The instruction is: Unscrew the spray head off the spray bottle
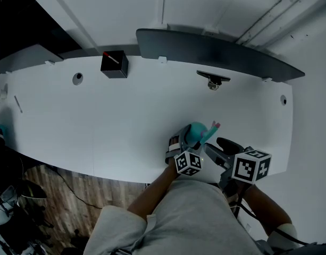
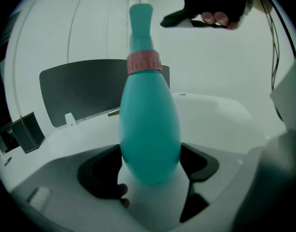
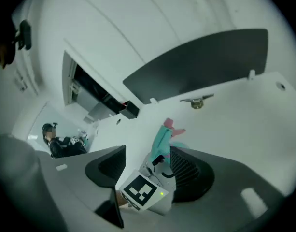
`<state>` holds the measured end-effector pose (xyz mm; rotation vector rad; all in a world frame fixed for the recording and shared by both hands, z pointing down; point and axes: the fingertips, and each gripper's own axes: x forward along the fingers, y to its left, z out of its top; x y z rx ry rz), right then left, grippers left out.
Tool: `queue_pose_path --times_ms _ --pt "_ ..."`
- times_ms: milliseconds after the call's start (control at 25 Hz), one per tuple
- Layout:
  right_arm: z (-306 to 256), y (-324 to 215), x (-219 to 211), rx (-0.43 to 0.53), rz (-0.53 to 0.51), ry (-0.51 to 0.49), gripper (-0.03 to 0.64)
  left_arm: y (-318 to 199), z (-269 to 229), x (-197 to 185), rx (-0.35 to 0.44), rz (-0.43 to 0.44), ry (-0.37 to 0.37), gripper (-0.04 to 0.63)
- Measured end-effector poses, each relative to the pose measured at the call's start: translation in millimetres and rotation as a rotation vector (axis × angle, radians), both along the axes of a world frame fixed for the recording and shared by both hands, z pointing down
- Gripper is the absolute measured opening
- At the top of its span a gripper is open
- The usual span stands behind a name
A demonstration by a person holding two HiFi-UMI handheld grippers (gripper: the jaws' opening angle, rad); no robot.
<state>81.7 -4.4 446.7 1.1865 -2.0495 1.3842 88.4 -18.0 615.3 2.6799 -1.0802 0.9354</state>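
Note:
A teal spray bottle (image 2: pixel 150 124) with a pink collar (image 2: pixel 144 62) and a teal spray head (image 2: pixel 140 16) on top stands between the jaws of my left gripper (image 2: pixel 150 164), which press on its belly from both sides. From the head view the bottle (image 1: pixel 194 134) is near the front edge of the white table (image 1: pixel 125 110), with the left gripper (image 1: pixel 187 143) around it. My right gripper (image 1: pixel 219 149) hovers just right of the spray head (image 1: pixel 210 130), apart from it, jaws wide with nothing between them. In its own view the right gripper (image 3: pixel 148 166) looks down at the bottle (image 3: pixel 160 141).
A small black box (image 1: pixel 114 64) sits at the table's back left. A dark grey panel (image 1: pixel 216 52) runs along the far edge, with a metal clamp (image 1: pixel 212 79) in front of it. Wooden floor (image 1: pixel 61 185) lies below the near edge. A person (image 3: pixel 58 141) is far off.

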Motion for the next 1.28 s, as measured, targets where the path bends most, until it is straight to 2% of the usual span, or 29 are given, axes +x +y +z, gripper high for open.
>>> queue_pose_path --times_ms 160,320,400,480,560,600,680,720,800,840,920,1000,1080,1280 --pt "15 -14 3 -0.028 0.130 -0.001 0.295 0 0 1 0.001 -0.003 0.000 0.371" --pt "30 -21 -3 -0.064 0.134 0.034 0.308 0 0 2 -0.001 -0.001 0.001 0.373" --pt "36 -22 0 -0.044 0.092 0.109 0.261 0 -1 2 0.000 0.000 0.001 0.373" --pt "37 -23 2 -0.012 0.019 0.180 0.148 0 -1 2 0.000 0.000 0.001 0.373" --pt "35 -21 -2 0.016 -0.120 0.223 0.134 0 -2 2 0.000 0.001 0.003 0.373" --pt "35 -19 -5 0.031 -0.223 0.246 0.133 1 -2 2 0.002 0.003 0.003 0.373" --pt "33 -15 -9 0.082 -0.492 0.333 0.133 1 -2 2 0.006 0.009 0.002 0.372" --pt "32 -13 -9 0.127 -0.653 0.406 0.129 1 -1 2 0.006 0.011 0.003 0.372" --pt "29 -12 -8 0.255 -0.988 0.606 0.060 1 -1 3 0.004 0.013 0.007 0.372" --pt "28 -12 -7 0.318 -1.140 0.709 0.061 0 -1 3 0.002 0.012 0.009 0.372" --pt "28 -9 -8 0.424 -1.398 0.872 0.064 -1 -1 4 -0.006 0.008 0.012 0.373" --pt "28 -1 -12 0.518 -1.605 0.968 0.064 0 -1 4 -0.005 0.009 0.009 0.373" --pt "29 4 -15 0.575 -1.705 1.002 0.063 -1 -1 3 -0.002 0.012 0.008 0.372" --pt "31 4 -11 0.576 -1.690 0.984 0.061 -1 -1 2 0.000 0.013 0.008 0.371"
